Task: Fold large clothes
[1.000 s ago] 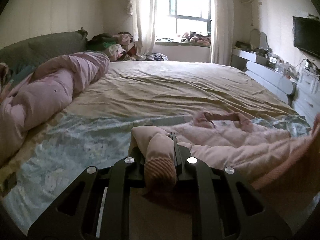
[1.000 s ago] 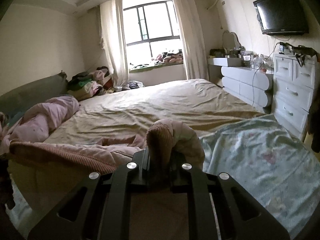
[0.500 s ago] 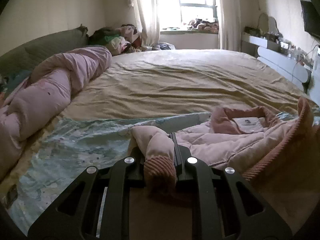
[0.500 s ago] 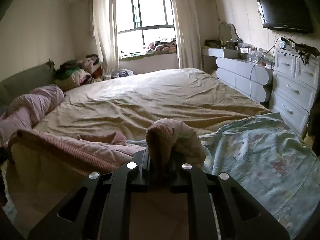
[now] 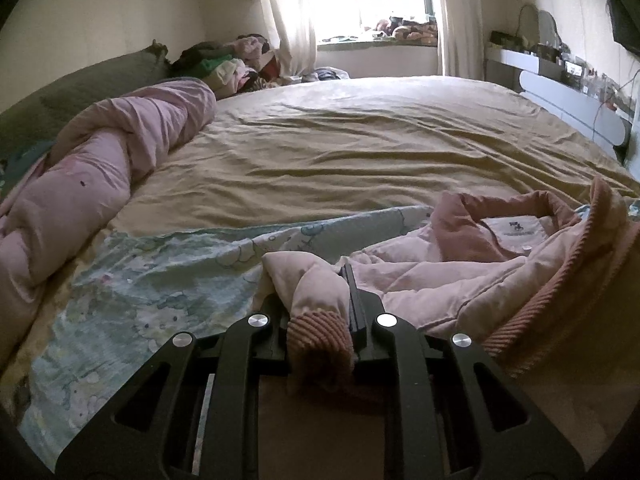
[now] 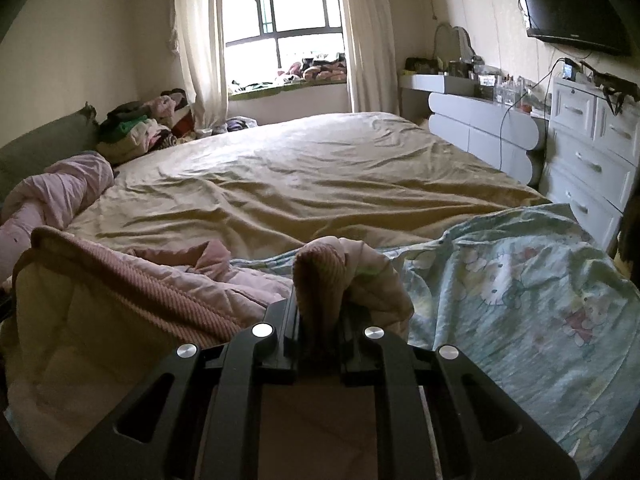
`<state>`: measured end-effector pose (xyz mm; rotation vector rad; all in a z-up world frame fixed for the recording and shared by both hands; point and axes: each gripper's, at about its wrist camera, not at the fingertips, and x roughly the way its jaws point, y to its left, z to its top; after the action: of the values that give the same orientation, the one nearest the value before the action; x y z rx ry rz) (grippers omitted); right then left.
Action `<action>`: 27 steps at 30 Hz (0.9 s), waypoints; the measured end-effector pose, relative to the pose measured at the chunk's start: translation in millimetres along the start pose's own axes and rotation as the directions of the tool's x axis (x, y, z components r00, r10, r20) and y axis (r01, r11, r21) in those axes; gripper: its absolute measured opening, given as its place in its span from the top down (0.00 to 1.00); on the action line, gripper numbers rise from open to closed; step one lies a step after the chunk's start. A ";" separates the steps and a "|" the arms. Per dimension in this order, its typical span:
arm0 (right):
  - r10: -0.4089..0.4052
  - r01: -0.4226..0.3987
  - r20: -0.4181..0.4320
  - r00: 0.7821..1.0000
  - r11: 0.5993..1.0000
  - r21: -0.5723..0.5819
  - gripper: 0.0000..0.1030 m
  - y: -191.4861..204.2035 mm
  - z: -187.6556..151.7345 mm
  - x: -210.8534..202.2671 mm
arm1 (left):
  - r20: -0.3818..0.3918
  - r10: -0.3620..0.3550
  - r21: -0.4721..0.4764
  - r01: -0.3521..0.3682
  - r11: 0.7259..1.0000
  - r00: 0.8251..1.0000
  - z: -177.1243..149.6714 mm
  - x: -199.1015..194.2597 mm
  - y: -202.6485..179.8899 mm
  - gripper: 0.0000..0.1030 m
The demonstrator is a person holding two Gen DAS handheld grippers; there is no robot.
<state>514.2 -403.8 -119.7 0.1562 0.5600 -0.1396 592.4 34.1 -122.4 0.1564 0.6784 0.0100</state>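
A pink padded jacket (image 5: 440, 280) with ribbed hem and cuffs lies bunched on the near part of the bed, its collar and label facing up at the right. My left gripper (image 5: 316, 280) holds a ribbed edge of it between the pads while the jaws are opening slightly. In the right wrist view the jacket (image 6: 160, 292) spreads to the left, and my right gripper (image 6: 320, 292) is shut on another ribbed edge that sticks up between its fingers. Both grippers hover low over the bed.
The bed has a tan sheet (image 5: 360, 152) and a light blue cartoon-print cover (image 6: 520, 300) at the near end. A rolled pink duvet (image 5: 100, 168) lies along the left. A clothes pile (image 5: 224, 64) sits by the window. White drawers (image 6: 580, 152) stand at the right.
Both grippers have moved forward and down toward the bed with the jacket in them. The jacket's collar now lies nearer and flatter on the cover.
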 end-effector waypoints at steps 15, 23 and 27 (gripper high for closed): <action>0.006 -0.004 -0.037 0.999 0.998 0.059 0.83 -2.8 4.3 14.8 | -0.056 -0.042 -0.045 0.040 0.998 0.998 3.3 18.0 6.5 0.81; 0.077 -0.061 -0.068 0.995 0.976 0.207 0.68 -17.9 13.0 21.1 | -0.033 -0.093 -0.118 0.088 0.989 0.995 12.7 11.1 20.1 0.36; 0.077 -0.062 -0.075 0.994 0.981 0.184 0.63 -15.1 21.4 19.6 | 0.072 0.015 -0.084 -0.009 0.996 0.997 24.8 -10.2 19.3 0.09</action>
<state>539.1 -424.3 -114.0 0.3595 0.6225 -0.1164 600.7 49.0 -94.2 0.0795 0.6032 0.0439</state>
